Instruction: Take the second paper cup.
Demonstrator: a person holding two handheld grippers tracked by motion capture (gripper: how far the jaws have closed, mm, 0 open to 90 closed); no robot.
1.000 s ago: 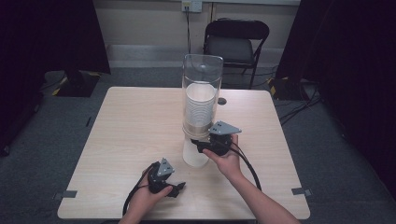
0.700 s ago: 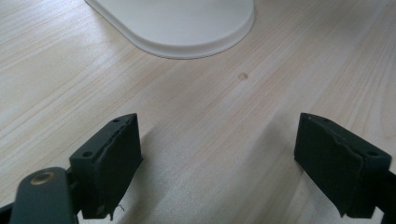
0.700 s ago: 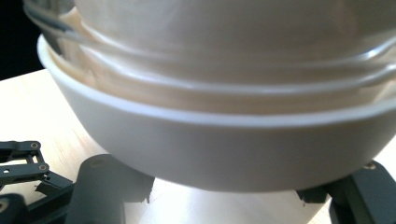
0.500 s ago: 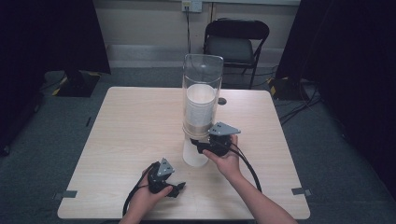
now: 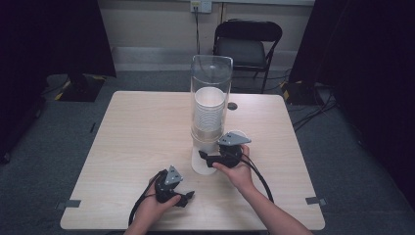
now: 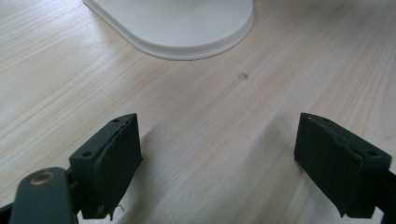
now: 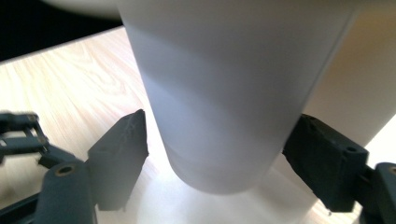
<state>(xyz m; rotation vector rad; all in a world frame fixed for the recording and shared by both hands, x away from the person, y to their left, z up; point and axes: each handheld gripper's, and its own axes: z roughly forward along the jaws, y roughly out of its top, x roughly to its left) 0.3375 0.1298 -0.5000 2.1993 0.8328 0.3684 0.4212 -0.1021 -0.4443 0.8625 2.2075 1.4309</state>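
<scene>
White paper cup hangs from the bottom of the clear cup dispenser mid-table in the high view; right gripper sits at it, left gripper low near the front edge. Left gripper view: jaws wide, nothing between, dispenser base ahead. Right gripper view: jaws have just been opening, cup between them, left pad clear of its wall, so no grip. Risk: pulling now slips off; closing too hard crushes the thin cup or drags 2 out.

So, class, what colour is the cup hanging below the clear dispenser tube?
White, clearest in the right gripper view.
</scene>
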